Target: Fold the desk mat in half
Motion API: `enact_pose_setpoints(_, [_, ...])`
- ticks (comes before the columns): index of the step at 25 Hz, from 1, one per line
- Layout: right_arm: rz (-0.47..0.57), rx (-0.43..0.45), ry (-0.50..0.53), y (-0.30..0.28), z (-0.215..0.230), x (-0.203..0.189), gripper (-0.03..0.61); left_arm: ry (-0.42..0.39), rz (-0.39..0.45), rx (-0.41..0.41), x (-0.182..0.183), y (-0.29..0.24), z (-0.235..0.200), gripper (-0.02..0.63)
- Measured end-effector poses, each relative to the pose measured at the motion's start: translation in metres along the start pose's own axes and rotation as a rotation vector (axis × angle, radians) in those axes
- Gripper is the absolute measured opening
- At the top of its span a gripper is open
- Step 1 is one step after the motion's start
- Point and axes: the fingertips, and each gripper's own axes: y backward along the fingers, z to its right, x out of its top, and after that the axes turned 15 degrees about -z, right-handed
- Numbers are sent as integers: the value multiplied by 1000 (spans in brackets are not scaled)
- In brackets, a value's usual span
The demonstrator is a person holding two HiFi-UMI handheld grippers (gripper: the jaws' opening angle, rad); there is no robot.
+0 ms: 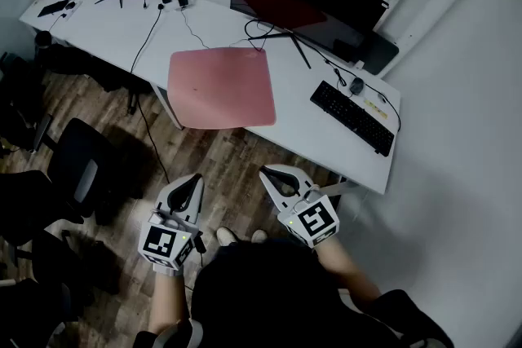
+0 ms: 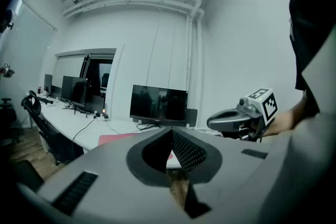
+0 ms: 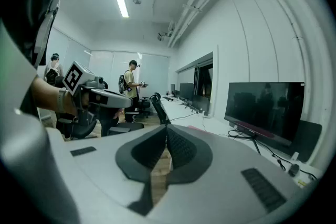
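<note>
1. Currently the pink desk mat (image 1: 222, 87) lies flat and unfolded at the front edge of the white desk (image 1: 106, 28), just in front of a monitor (image 1: 306, 0) (a keyboard (image 1: 352, 117) sits to its right).
2. The left gripper (image 1: 193, 178) has its jaws closed together on nothing, and it hangs over the wooden floor (image 1: 236, 159), well apart from the mat.
3. The right gripper (image 1: 267, 173) is likewise closed and empty, beside the left one.

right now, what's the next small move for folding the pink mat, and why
Probably reach both forward to the near edge of the pink desk mat and open up. It lies flat, unfolded on the white desk; left gripper and right gripper hang shut and empty over the floor.
</note>
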Motion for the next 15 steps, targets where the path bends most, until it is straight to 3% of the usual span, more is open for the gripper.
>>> enact_pose_setpoints(4, [-3, -3, 1, -14, 3, 6, 17, -67, 4, 48, -6, -7, -20, 8])
enact_pose_setpoints(15, [-6, 3, -44, -54, 5, 23, 18, -37, -8, 31, -16, -9, -66, 8])
